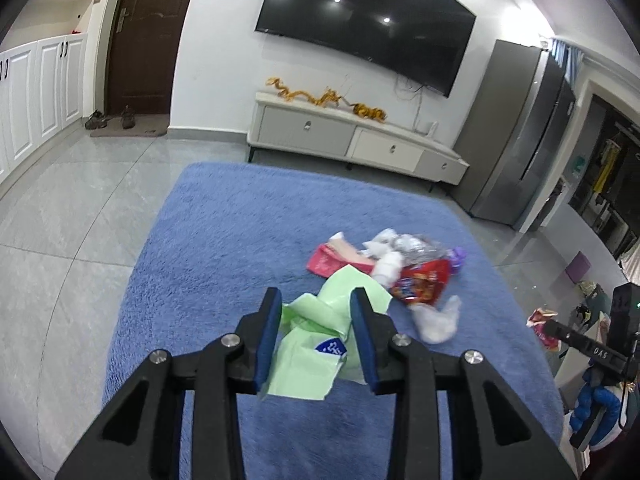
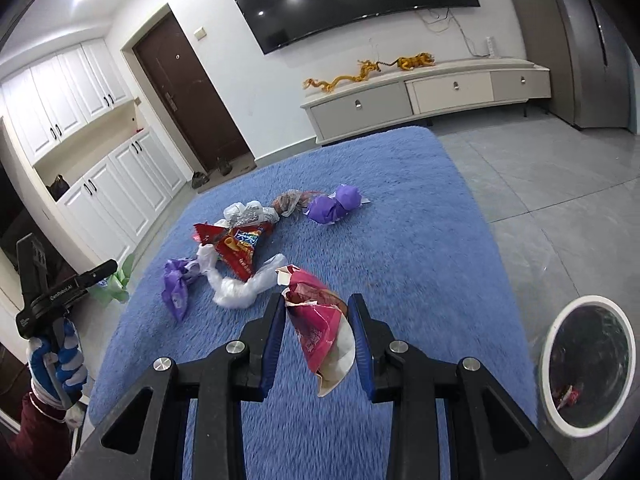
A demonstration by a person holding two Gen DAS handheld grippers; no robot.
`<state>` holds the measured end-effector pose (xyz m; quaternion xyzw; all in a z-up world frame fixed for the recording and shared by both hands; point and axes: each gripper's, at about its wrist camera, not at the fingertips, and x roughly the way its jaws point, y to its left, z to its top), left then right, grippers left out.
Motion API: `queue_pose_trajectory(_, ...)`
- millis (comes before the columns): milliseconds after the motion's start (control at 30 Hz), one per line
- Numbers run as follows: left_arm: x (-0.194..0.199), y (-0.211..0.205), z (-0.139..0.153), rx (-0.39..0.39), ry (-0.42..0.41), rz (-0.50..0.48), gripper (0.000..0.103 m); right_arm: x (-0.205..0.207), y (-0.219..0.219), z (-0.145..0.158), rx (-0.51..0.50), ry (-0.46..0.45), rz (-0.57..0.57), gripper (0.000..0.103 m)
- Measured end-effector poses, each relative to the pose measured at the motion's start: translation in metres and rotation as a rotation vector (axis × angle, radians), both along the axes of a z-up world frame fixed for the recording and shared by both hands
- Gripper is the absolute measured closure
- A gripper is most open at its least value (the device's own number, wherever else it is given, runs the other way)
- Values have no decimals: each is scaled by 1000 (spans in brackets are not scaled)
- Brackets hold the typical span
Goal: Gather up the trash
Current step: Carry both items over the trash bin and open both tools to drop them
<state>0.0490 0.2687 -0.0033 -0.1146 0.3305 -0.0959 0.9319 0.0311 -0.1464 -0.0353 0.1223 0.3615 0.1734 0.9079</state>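
Observation:
My left gripper (image 1: 318, 300) is shut on a light green wrapper (image 1: 316, 340) with a blue label, held above the blue rug (image 1: 208, 248). In the right wrist view this gripper (image 2: 112, 268) and the green wrapper (image 2: 116, 284) show at the left. My right gripper (image 2: 316, 304) is shut on a pink and white wrapper (image 2: 320, 328) above the rug (image 2: 420, 240). On the rug lie a red snack bag (image 2: 236, 246), purple wrappers (image 2: 336, 206), clear plastic (image 2: 236, 290) and a crumpled silvery bag (image 2: 248, 214). The right gripper (image 1: 560, 328) shows at the right of the left wrist view, holding its wrapper (image 1: 540, 322).
A white-rimmed trash bin (image 2: 560, 404) with a dark liner stands on the grey tiles right of the rug, with red trash inside. A TV cabinet (image 1: 352, 144) stands against the far wall under a television. A grey fridge (image 1: 516, 136) is at the right.

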Motion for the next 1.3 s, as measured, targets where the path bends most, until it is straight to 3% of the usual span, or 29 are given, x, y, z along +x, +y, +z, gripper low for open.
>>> queue_pose_trajectory(267, -18, -41, 30, -30, -52, -81, 70, -41, -26, 21, -3, -59, -63, 73)
queue_pose_trajectory(600, -2, -145, 47, -28, -46, -263, 70, -57, -99, 16, 29, -68, -198, 73)
queue_pose_trajectory(967, 42, -341, 43, -15, 23, -551, 70, -60, -222, -14, 17, 0, -461, 73)
queue_pose_trajectory(1167, 67, -464, 10, 15, 107, -675, 69, -41, -272, -46, 12, 88, -551, 73)
queue_pose_trajectory(1300, 79, -525, -20, 27, 169, -719, 69, -32, -300, -69, 3, 150, -596, 72)
